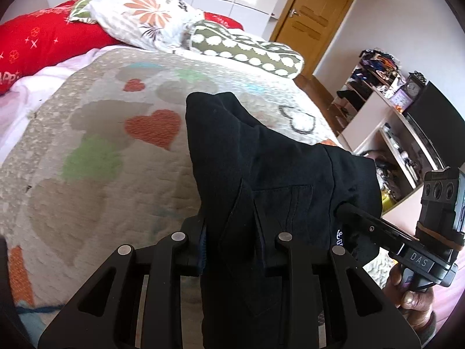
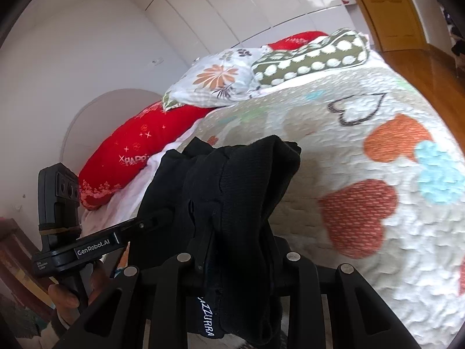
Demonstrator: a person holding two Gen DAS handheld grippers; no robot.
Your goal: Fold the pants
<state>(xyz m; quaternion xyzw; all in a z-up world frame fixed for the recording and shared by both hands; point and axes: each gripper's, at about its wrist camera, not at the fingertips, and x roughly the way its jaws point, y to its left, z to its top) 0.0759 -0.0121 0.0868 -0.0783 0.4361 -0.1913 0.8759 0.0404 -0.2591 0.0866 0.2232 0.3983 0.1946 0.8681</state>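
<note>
Two grippers hold the black pants [image 1: 261, 168] up over the bed [image 1: 96, 151]. The left gripper [image 1: 232, 250] has its jaws nearly closed, and they pinch a thick fold of the pants. The right gripper [image 2: 235, 264] does the same, with its jaws squeezed tight on another bunch of the dark cloth. A small white label shows on the pants near the right jaws.

From the left view, the right gripper [image 1: 348, 212] pokes into the cloth from the side, and a hand [image 1: 407, 290] grips its handle. From the right view, the left gripper [image 2: 162, 218] reaches into the pants too, with a hand [image 2: 72, 288] under it.

The pants hang between both grippers, lifted off the quilt [image 2: 363, 174] with its hearts. Far up the bed lie a red pillow [image 1: 43, 40], a flower pillow [image 1: 139, 17] and a spotted pillow [image 1: 247, 49]. A brown door [image 1: 314, 20] stands behind, and shelves [image 1: 386, 133] sit by the wall.
</note>
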